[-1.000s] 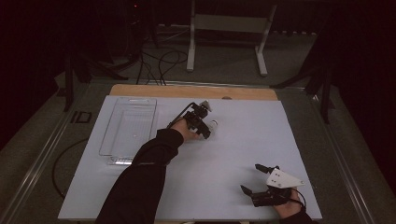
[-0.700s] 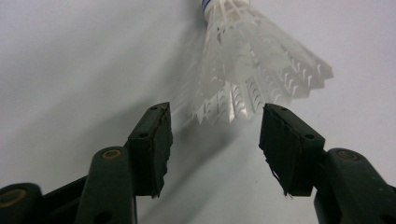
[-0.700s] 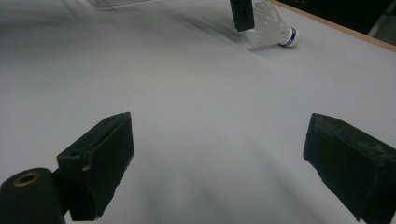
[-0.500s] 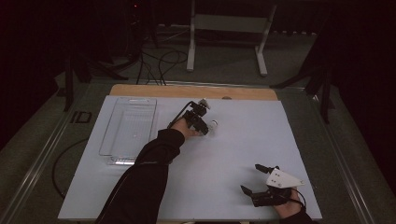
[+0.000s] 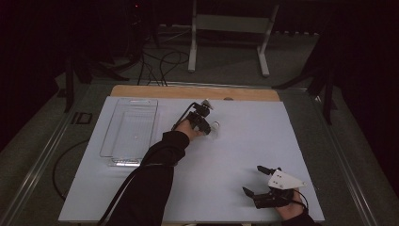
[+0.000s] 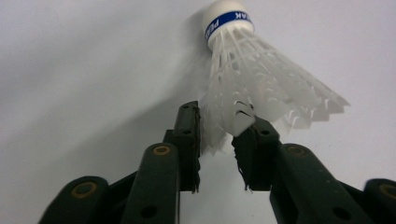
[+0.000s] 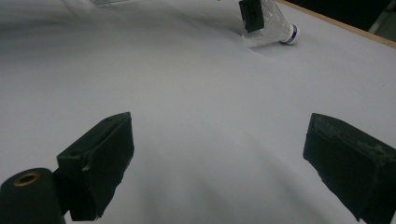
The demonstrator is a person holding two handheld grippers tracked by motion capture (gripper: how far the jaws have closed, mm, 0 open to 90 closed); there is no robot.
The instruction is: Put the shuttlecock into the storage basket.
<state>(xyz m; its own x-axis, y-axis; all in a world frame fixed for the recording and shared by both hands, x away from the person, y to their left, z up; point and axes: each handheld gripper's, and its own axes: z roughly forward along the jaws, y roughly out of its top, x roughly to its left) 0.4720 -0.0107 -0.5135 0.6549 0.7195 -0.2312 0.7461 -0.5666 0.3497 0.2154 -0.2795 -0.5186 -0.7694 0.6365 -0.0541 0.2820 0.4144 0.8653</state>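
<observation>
The grasp was under way: the left tongs [image 6: 217,135] had just been closing on the feather skirt of the shuttlecock [image 6: 254,79], which lay on its side on the white table [image 5: 244,141], cork pointing away. Next, I judged, a gentle lift. The right tongs [image 5: 263,181] rested open, well apart

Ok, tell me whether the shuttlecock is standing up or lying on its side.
Lying on its side: the shuttlecock rests on the white table, cork pointing sideways, feather skirt between the left gripper fingers.

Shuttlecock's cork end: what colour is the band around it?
Blue with white lettering, on the white cork of the shuttlecock; clearest in the left gripper view.
</observation>
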